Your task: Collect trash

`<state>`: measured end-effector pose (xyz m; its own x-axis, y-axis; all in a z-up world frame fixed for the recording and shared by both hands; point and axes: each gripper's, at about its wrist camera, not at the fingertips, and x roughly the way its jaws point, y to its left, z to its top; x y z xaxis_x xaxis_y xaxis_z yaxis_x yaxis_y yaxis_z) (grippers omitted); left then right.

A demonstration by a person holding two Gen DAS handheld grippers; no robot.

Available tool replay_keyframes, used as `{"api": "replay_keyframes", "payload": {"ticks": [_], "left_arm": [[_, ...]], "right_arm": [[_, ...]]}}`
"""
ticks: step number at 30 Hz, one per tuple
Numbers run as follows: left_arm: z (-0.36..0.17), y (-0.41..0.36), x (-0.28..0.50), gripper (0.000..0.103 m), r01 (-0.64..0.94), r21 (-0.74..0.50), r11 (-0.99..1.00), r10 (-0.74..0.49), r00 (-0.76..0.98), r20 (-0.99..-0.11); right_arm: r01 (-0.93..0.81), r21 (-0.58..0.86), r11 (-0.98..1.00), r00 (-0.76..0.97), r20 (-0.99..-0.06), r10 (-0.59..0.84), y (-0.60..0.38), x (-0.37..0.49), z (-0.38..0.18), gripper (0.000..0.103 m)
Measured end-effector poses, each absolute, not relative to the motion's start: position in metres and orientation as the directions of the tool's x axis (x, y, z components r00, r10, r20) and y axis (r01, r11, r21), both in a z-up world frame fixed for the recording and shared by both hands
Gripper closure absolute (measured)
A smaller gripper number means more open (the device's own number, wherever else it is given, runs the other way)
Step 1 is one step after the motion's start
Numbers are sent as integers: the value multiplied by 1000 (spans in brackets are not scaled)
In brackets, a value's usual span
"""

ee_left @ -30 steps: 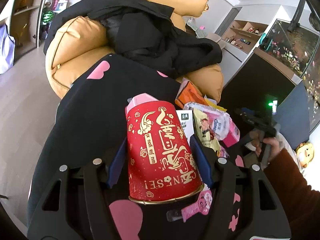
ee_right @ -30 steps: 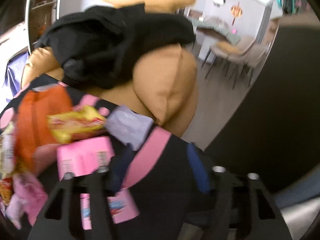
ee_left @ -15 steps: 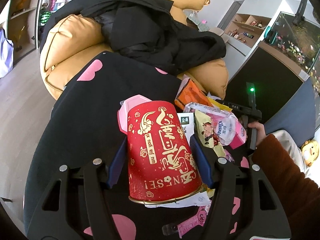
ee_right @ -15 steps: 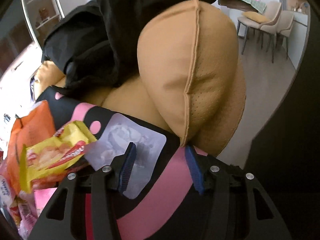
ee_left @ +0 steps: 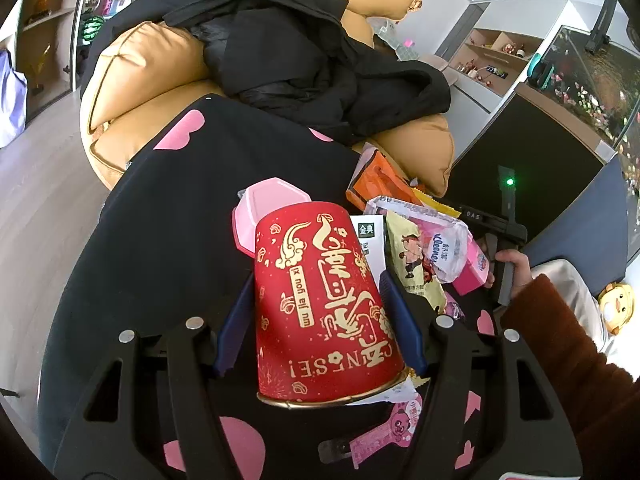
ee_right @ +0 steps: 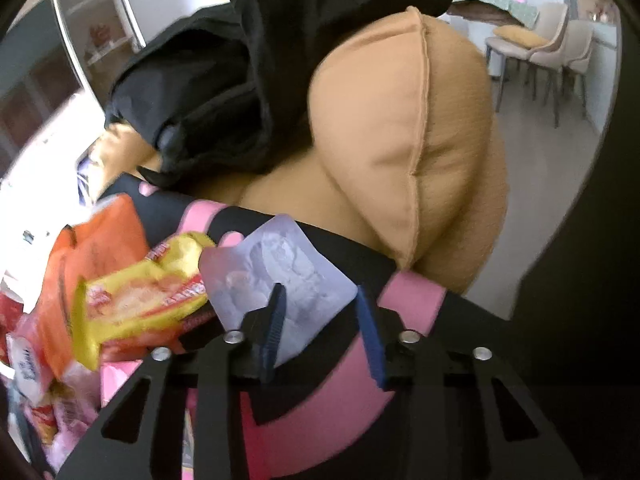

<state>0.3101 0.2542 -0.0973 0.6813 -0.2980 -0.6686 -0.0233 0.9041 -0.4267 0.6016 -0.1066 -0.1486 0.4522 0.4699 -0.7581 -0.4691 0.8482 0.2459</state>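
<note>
Right tongs (ee_right: 320, 320), wide a second ago, now closing around pale lilac wrapper (ee_right: 280, 276); pickup begun. Left tongs (ee_left: 320, 316) unchanged, clamping red paper cup (ee_left: 320, 300).

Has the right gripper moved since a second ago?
Yes. The right gripper has come down toward the tan cushion, off the pink box; its closing jaws now straddle the pale lilac wrapper.

Both tools are matte black frames with triangular cut-outs and silver screw heads; the left tool (ee_left: 318, 320) and right tool (ee_right: 322, 320) carry ribbed blue finger pads (ee_right: 274, 326). The person's sleeve (ee_left: 568, 364) is rust-brown knit.
</note>
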Motion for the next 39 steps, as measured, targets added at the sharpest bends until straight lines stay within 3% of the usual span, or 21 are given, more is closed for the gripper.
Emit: {"api": "replay_keyframes", "payload": {"ticks": [2,6,17,24,39], "left_arm": [[-98,254,312,43,-24,-430,903,-299,683,-666],[-97,253,313,43,-23,-422,906,-291,692,-661],[-65,237,297,43,32,-420,907,-302,745,-594],[-30,212,275,43,100,-395,913,-316,786,-532],[1,73,239,43,369,-346,863,-499,728,-469]], "right_arm": [[-463,240,853,448,-767,459,-102,603,-149,92],[-468,193,863,465,-776,426,-92,586,-137,99],[-458,187,869,570,-688,449,-87,491,-28,100],[-478,111,871,640,-635,432,-96,402,32,100],[-302,37,952,773,-576,268,-202,259,60,100]]}}
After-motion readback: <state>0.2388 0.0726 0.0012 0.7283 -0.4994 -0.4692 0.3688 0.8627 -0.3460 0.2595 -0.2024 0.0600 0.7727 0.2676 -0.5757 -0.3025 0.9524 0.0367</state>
